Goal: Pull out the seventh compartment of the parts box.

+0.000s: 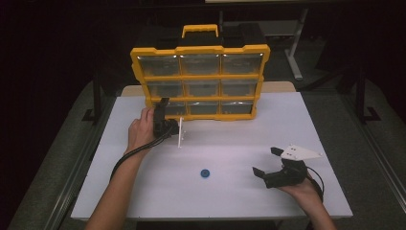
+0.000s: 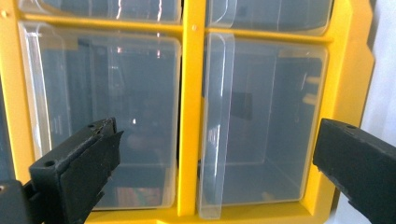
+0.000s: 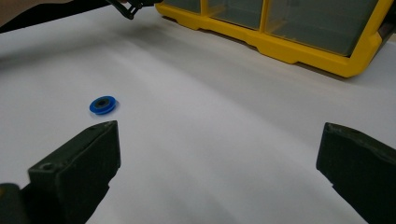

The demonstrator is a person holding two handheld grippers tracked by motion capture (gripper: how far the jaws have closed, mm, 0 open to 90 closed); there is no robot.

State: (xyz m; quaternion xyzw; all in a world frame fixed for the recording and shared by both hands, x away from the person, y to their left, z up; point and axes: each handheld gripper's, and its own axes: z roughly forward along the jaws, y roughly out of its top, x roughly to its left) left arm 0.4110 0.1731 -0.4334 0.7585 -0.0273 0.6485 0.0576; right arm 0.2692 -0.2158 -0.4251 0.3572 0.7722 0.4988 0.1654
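While the left gripper [image 1: 162, 111] stands agape at the organizer's [image 1: 200, 49] bottom-left drawer [image 2: 100, 116], the right gripper [image 1: 268, 162] — also agape — probably must reach the blue disc [image 1: 205, 173] at the tabletop's front-middle.

Dim lab, white table [image 1: 239, 143], yellow organizer [image 1: 200, 81]

Yellow organizer [image 1: 200, 49], clear drawers [image 2: 112, 116]; blue disc [image 1: 205, 173]; white table [image 1: 239, 153]; black jaws.

My left hand [image 1: 140, 130] covers most of my left gripper [image 1: 163, 106] in the high view. At twelve o'clock the yellow plastic organizer with clear drawers [image 1: 200, 81] hides the black case behind it. In the left gripper view its drawers are cut off at every edge, their contents too murky to tell.
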